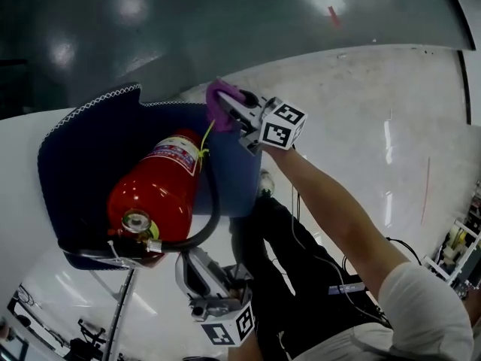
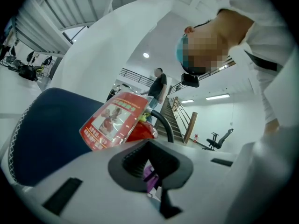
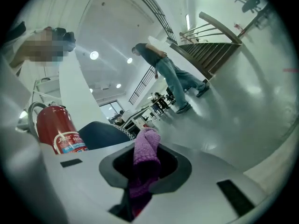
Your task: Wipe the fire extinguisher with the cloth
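A red fire extinguisher (image 1: 154,194) (image 2: 119,120) (image 3: 53,125) lies on a dark blue mat (image 1: 83,149) (image 2: 46,129) on a white table (image 1: 22,201), its gauge end toward me and its black hose (image 1: 213,201) curving along its right side. My right gripper (image 1: 233,107) (image 3: 145,171) is shut on a purple cloth (image 1: 220,100) (image 3: 145,157) just past the extinguisher's far end, above the mat's right edge. My left gripper (image 1: 188,258) (image 2: 149,171) hangs below the table's near edge, pointing up at the hose loop; its housing hides most of its jaws.
The table edge runs close in front of my legs (image 1: 278,262). Beyond it lies a shiny pale floor (image 1: 376,111). A person (image 3: 173,78) (image 2: 159,85) walks in the background near a staircase (image 3: 210,45). An office chair (image 2: 219,141) stands far off.
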### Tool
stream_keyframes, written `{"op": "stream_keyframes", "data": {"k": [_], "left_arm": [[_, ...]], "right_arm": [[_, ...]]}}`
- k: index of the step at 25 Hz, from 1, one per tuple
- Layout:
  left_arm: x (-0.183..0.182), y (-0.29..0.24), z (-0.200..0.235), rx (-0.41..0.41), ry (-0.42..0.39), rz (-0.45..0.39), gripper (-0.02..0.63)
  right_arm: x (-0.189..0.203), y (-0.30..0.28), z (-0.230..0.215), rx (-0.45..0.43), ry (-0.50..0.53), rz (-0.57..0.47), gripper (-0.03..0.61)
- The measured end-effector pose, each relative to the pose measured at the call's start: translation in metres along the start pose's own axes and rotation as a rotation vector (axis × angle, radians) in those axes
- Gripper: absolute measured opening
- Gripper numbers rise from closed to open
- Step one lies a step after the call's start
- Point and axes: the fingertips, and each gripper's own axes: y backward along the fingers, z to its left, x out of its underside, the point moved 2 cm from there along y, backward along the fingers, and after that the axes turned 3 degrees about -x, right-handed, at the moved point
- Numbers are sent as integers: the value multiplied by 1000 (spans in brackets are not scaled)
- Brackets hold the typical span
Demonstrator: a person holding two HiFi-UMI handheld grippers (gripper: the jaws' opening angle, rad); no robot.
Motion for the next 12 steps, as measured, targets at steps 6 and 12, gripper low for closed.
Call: {"op": "stream_keyframes", "data": {"k": [6, 12], "left_arm": [[2, -8, 0, -4, 15, 5, 6], [5, -8, 2, 4, 5, 12, 6]], "right_arm": [[-20, -3, -33, 50, 65, 13, 55], [18, -25, -33, -11, 65, 126, 55]]}}
